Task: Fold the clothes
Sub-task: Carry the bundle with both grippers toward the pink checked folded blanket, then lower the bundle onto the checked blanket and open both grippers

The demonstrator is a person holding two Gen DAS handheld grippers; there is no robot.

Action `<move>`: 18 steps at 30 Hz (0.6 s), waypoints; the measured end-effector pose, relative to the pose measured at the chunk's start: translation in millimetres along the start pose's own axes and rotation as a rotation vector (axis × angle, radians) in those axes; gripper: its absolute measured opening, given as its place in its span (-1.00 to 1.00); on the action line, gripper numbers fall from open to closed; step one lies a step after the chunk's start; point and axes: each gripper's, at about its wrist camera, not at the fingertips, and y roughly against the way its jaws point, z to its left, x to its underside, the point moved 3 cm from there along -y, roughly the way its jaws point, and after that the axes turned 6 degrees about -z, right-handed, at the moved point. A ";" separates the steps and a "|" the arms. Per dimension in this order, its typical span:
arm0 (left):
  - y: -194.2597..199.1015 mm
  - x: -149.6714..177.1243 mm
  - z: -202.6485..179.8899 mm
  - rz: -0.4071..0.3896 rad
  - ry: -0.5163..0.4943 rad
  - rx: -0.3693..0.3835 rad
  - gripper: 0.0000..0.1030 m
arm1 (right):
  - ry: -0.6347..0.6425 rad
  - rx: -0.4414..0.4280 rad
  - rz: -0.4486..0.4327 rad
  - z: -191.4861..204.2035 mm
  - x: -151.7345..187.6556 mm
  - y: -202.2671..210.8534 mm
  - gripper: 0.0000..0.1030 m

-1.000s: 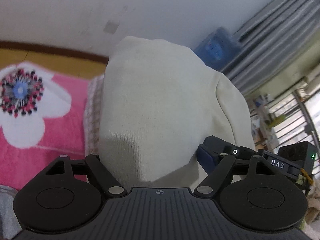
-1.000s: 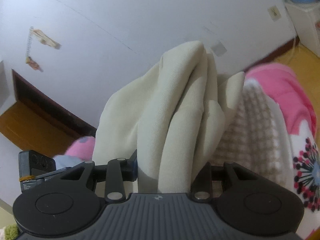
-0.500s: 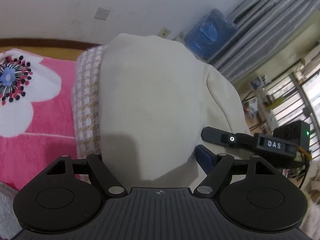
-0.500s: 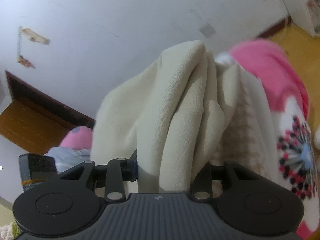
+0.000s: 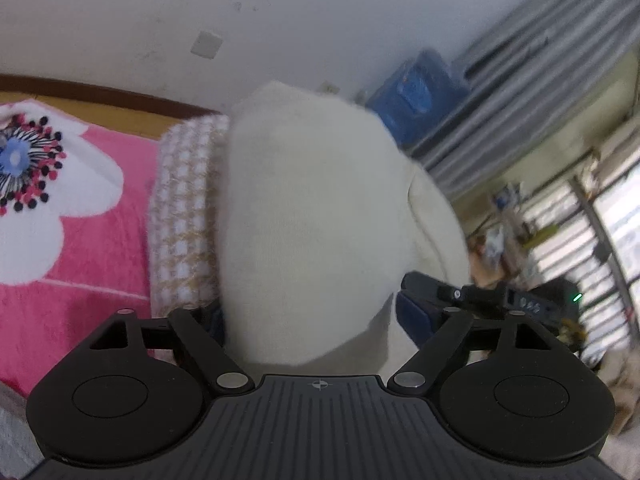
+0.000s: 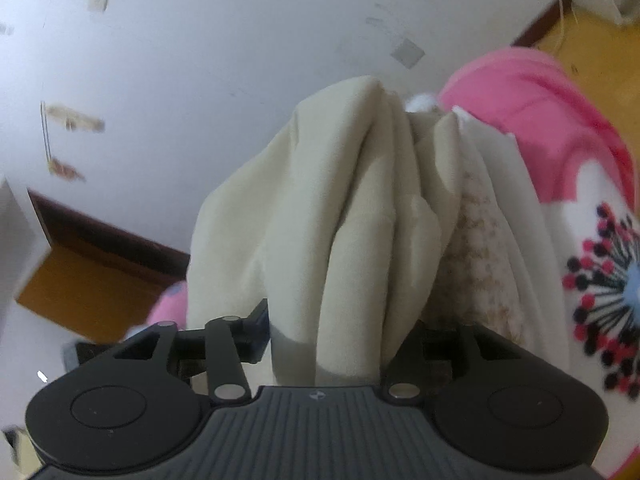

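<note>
Cream-white knit garment (image 5: 312, 216), soft and thick, fills the middle of both wrist views, so we record it as lying between the fingers of both tools. In the left wrist view it bulges upward as one smooth rounded mass; in the right wrist view (image 6: 344, 216) it falls in several long vertical folds.

We note our left gripper (image 5: 310, 320) with its jaws opening, spread wide. The cloth sits between them, a dark blue pad (image 5: 412, 316) showing at the right edge of the fabric. Whether the pads press on the cloth we cannot tell from this view, since the garment hides the fingertips.

Our right gripper (image 6: 340, 332) also has its jaws opening, at a moderate spread. The folds run down between its fingers and fill the gap; the pads are mostly covered, and we cannot tell if they pinch.

Beneath and beside the garment we see a beige-and-white checked fuzzy cloth (image 5: 186, 216), touching the garment's left edge in the left view. Under that lies a pink fleece blanket with large white flowers (image 5: 80, 248). A blue water jug (image 5: 416, 96) stands beyond by grey pleated curtains (image 5: 532, 92). A white wall (image 6: 200, 60) backs the scene.
</note>
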 end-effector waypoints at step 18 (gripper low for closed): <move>37.6 65.4 -24.4 -0.035 -0.079 -0.209 0.12 | 0.037 0.122 -0.178 7.0 -25.8 18.1 0.28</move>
